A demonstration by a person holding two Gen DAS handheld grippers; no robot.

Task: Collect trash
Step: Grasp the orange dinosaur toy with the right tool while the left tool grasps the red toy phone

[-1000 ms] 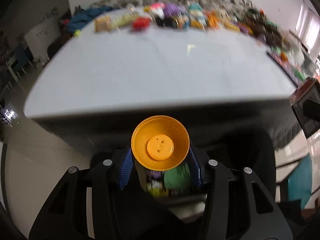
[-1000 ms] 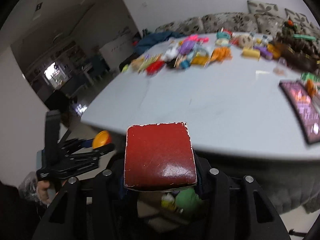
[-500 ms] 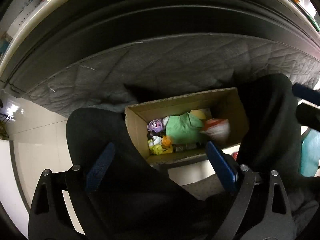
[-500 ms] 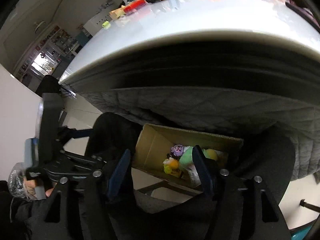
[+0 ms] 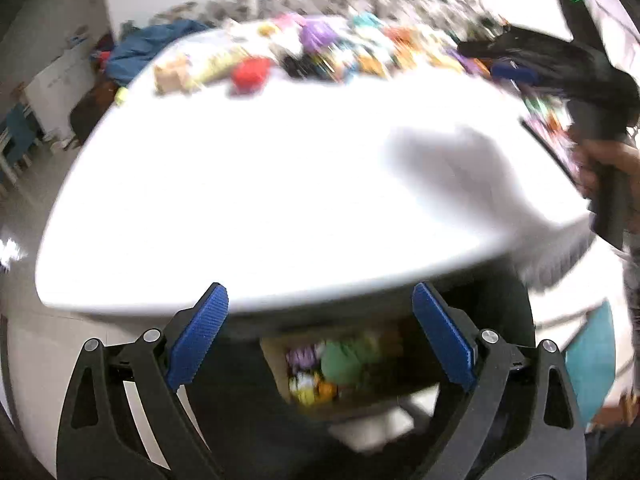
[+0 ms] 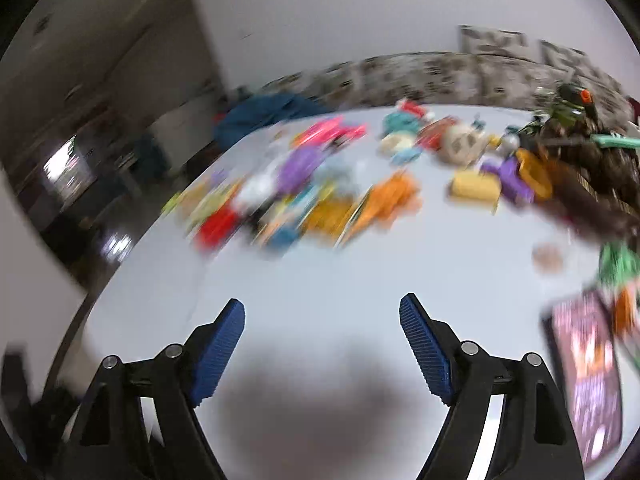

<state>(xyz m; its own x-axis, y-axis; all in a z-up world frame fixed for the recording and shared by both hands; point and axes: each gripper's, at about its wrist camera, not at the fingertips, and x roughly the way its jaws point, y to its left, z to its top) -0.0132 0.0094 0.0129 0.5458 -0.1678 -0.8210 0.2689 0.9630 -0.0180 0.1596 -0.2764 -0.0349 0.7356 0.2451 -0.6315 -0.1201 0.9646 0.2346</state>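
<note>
Left claw (image 5: 320,336): jaws wide apart, nothing between the blue pads (image 5: 198,336); they have just been opening. It hangs at the near edge of the white counter (image 5: 256,184). Below that edge, seen between the jaws, sits an open cardboard box (image 5: 276,364) holding collected trash (image 5: 340,364): green, purple, yellow and orange pieces, too blurred to name.

Right claw (image 6: 322,350): jaws apart, empty, also just been opening. It is over the counter (image 6: 360,280), casting a dark shadow (image 6: 312,400) on the bare near surface. In the left wrist view this claw (image 5: 516,72) shows at upper right, gripped by a hand (image 5: 604,164).

Remaining trash (image 6: 328,188) lies in a colourful band along the far side of the counter, well apart from both claws. Dark patterned tray (image 6: 588,376) at the right edge. Both views motion-blurred.
</note>
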